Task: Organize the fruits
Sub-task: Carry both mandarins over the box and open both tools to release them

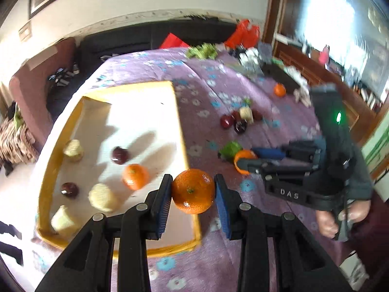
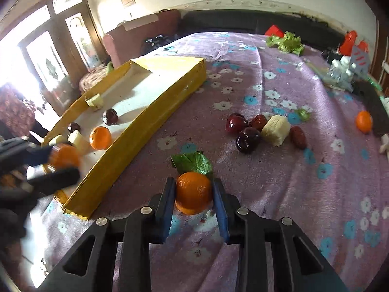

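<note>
Two oranges, one in each of our grippers

Our left gripper (image 1: 193, 192) clamps an orange (image 1: 193, 191) above the yellow tray's (image 1: 181, 131) near edge; our right gripper (image 2: 194, 194) closes on a second orange (image 2: 193, 192) on the purple cloth (image 2: 279, 182) beside the tray, a green leaf (image 2: 193, 163) just behind it.

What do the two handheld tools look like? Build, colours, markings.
Both are black plastic with triangular cut-out linkages, silver pivot bolts and blue ribbed finger pads. The right tool, seen from the left wrist view, carries white "DAS" lettering, a green indicator light and a bare hand on its grip. No cables visible.
</note>
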The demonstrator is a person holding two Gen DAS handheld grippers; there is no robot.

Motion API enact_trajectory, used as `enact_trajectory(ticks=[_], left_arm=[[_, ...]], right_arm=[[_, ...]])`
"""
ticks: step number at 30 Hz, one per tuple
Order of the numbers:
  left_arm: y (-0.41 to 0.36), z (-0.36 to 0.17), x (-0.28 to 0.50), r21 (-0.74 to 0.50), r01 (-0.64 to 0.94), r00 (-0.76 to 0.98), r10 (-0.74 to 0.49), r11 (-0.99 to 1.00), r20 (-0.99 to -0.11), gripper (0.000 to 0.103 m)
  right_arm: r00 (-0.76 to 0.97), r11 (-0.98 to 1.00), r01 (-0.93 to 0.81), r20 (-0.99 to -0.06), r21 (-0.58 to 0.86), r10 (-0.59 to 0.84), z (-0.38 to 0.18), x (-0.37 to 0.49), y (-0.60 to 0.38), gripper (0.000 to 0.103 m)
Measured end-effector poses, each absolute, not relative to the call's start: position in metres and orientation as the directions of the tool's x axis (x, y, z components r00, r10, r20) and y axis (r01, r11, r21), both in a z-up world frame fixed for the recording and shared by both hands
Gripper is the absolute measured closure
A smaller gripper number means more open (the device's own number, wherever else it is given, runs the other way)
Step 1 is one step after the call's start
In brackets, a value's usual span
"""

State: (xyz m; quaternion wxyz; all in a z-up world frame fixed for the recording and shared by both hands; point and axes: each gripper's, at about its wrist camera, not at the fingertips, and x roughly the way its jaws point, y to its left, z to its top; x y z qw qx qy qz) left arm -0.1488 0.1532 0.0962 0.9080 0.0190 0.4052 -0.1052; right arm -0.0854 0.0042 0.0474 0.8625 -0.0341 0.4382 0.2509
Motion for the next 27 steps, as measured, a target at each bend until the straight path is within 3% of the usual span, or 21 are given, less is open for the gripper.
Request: enact_trajectory(ticks=[6,12,21,22,24,27], left_arm=[[0.199,0.107,-0.146,-0.033,0.090,0.680,-0.086,0.995,-0.729,0.069],[0.255,0.086,-0.128,-0.069,-0.069,0.630,-0.010,0.995,-0.776,0.069],[0.286,0.058,-0.123,-0.115,-0.158,0.575,-0.004,0.981,-0.818,0.068],[0.287,0.060,-0.123,-0.119,-0.168,0.573,-0.001,0.979,-0.819,0.066],[0.290,0.066,-0.127,-0.135,-0.182,0.582,-0.004,0.974,-0.813,0.043],[0.290,0.081,-0.138,-0.129,-0.199,0.626,0.025,0.971,-0.779,0.031]], right_arm=[[0.506,0.882,-0.421,-0.752,0.214,0.423,0.068,-0.090,0.001,0.070],[0.476,0.825,-0.501,-0.714,0.261,0.514,0.110,-0.089,0.048,0.069],[0.410,0.793,-0.581,-0.775,0.184,0.480,0.082,-0.093,0.134,0.069],[0.407,0.795,-0.580,-0.781,0.179,0.473,0.078,-0.091,0.137,0.069],[0.402,0.801,-0.574,-0.794,0.170,0.456,0.071,-0.087,0.142,0.069],[0.399,0.797,-0.568,-0.778,0.204,0.484,0.074,-0.086,0.136,0.067]])
